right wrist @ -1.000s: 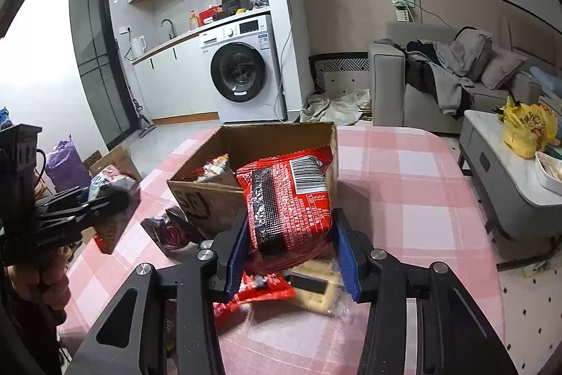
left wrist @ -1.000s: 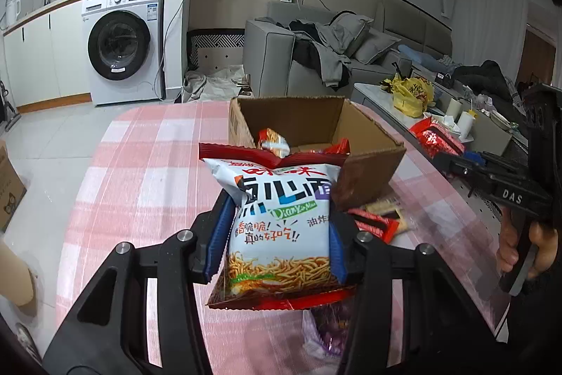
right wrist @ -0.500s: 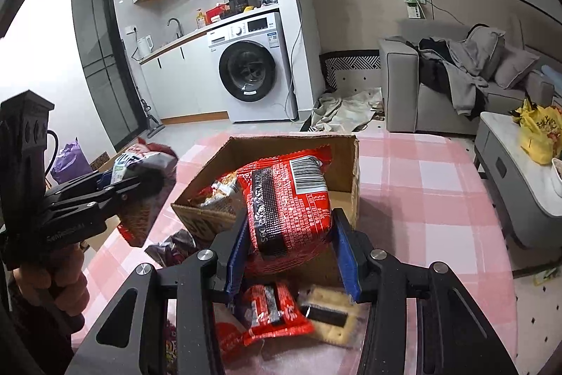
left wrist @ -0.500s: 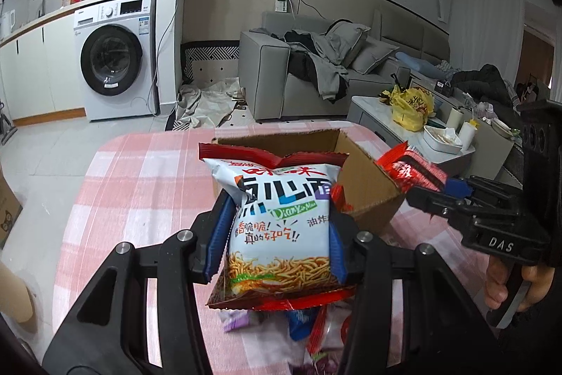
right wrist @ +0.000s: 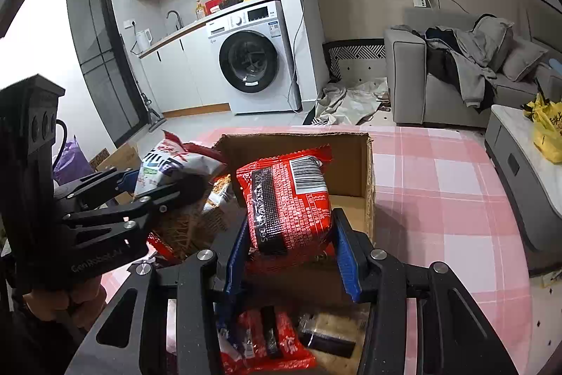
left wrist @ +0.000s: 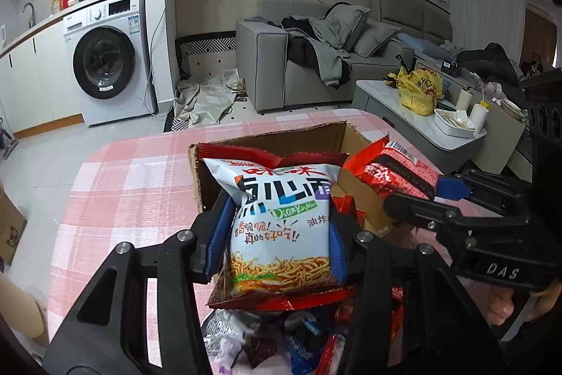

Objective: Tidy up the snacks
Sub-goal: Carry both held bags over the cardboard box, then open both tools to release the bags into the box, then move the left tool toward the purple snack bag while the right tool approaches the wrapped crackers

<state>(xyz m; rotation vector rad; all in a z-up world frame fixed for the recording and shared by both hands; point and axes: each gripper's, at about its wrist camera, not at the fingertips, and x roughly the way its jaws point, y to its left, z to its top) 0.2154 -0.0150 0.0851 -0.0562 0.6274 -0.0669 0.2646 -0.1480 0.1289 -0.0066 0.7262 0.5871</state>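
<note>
My left gripper (left wrist: 277,234) is shut on a white noodle-snack bag (left wrist: 281,227) and holds it over the near edge of the open cardboard box (left wrist: 267,139). My right gripper (right wrist: 289,238) is shut on a red snack pack (right wrist: 288,202) and holds it above the same box (right wrist: 351,164). In the left wrist view the right gripper (left wrist: 435,195) and the red pack (left wrist: 390,167) are at the box's right side. In the right wrist view the left gripper (right wrist: 158,185) and the white bag (right wrist: 168,160) are at the box's left side.
The box stands on a table with a pink checked cloth (right wrist: 439,185). Several loose snack packs lie on the table below the grippers (left wrist: 281,336) (right wrist: 270,340). A sofa (left wrist: 316,58), a side table (left wrist: 421,125) and a washing machine (left wrist: 105,58) stand beyond.
Both grippers have moved toward the box with their packs. The two packs now hang over the box, closer to each other.
</note>
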